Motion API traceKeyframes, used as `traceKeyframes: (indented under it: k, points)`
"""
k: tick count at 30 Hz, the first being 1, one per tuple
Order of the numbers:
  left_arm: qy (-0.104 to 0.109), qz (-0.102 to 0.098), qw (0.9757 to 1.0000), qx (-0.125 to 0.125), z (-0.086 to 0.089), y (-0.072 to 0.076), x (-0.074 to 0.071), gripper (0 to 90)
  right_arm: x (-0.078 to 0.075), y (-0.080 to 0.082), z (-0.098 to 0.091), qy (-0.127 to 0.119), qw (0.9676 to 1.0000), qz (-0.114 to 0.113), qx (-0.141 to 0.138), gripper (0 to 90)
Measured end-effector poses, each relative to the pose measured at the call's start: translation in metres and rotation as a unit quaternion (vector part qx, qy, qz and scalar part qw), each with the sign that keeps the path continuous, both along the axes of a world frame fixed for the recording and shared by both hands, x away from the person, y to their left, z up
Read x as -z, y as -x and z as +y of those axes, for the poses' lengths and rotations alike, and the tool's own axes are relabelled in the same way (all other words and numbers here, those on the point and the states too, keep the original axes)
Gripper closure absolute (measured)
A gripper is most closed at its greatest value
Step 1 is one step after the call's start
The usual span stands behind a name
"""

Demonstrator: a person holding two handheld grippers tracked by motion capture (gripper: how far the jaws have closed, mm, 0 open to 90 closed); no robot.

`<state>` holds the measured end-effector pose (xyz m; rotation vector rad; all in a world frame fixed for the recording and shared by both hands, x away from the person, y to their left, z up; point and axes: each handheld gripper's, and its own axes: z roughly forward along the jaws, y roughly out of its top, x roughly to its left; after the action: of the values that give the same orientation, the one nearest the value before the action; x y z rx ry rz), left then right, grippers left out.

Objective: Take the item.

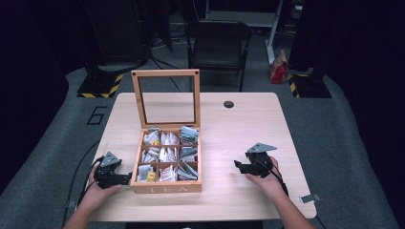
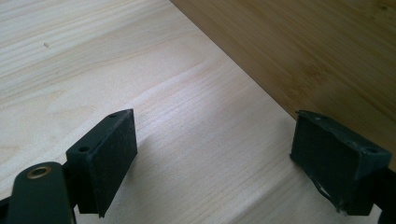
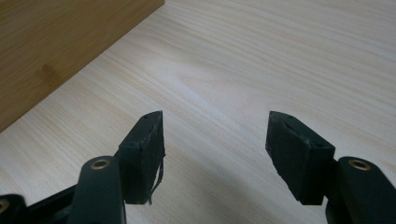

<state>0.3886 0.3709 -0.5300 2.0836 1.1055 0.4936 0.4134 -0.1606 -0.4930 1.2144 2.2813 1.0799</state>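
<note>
Tea box open between 2 grippers

Tea box (image 1: 166,186) near front edge of surface (image 1: 239,129), lid upright, packets inside. Left gripper (image 1: 125,178) just beside its left wall, jaws apart, nothing between. Right gripper (image 1: 238,165) off to its right, jaws apart, nothing between.

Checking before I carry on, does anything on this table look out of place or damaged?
Nothing major. The tea box stands open, packets tidy. A small metal piece lies loose at the table's near right corner, and the right gripper's pad edge looks frayed.
</note>
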Motion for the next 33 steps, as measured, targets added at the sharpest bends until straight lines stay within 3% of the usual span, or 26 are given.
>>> traceKeyframes:
  k: [13, 33]
  points:
    - [-0.001, 0.000, 1.0000, 0.000, 0.000, 0.000, 0.000, 13.9, -0.016, 0.001, 0.007, 0.005, 0.9998, -0.010, -0.017, 38.0]
    - [-0.001, 0.001, 1.0000, 0.000, 0.000, 0.000, 0.000, 13.9, -0.041, 0.006, 0.022, -0.013, 0.9990, -0.016, -0.039, 43.5]
